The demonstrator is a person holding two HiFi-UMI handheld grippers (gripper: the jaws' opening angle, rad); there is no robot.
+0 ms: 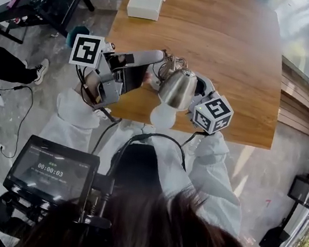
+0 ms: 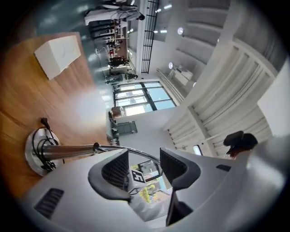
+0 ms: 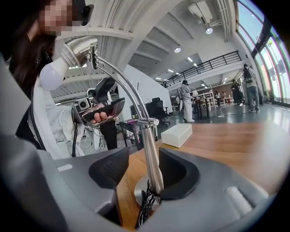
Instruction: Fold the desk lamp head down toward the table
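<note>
Hand-held grippers closing in on a desk lamp: the right gripper point(image 3: 144, 156) is standing with its jaws apart around the lamp's upright post point(image 3: 153, 167). The post is sitting close against the right-hand jaw with clear space on the other side, and it is not clamped. The left gripper point(image 2: 144, 155) is likewise spread and holding nothing. Its jaw tips are hovering at the thin curved neck point(image 2: 113, 148), which is crossing the gap right at the tips; whether it lies inside them or just past them cannot be told.

Outward from there, the neck is arching up to the lamp head point(image 3: 80, 46), a metal shade with a white bulb point(image 3: 49, 76). The head is hanging high above the wooden table point(image 3: 217, 140) and pointing toward the person rather than down at the tabletop. In the head view it is sitting between the two grippers. The round base point(image 2: 31, 156), with a dark cord point(image 3: 144, 206) bundled on it, is resting near the table's edge, well apart from a white box point(image 3: 176, 134) farther back.

The fold looks not yet begun, with both tools taking position. The next move likely calls for the right jaws closing on the post to steady it while the left closes on the neck and draws the head down.
</note>
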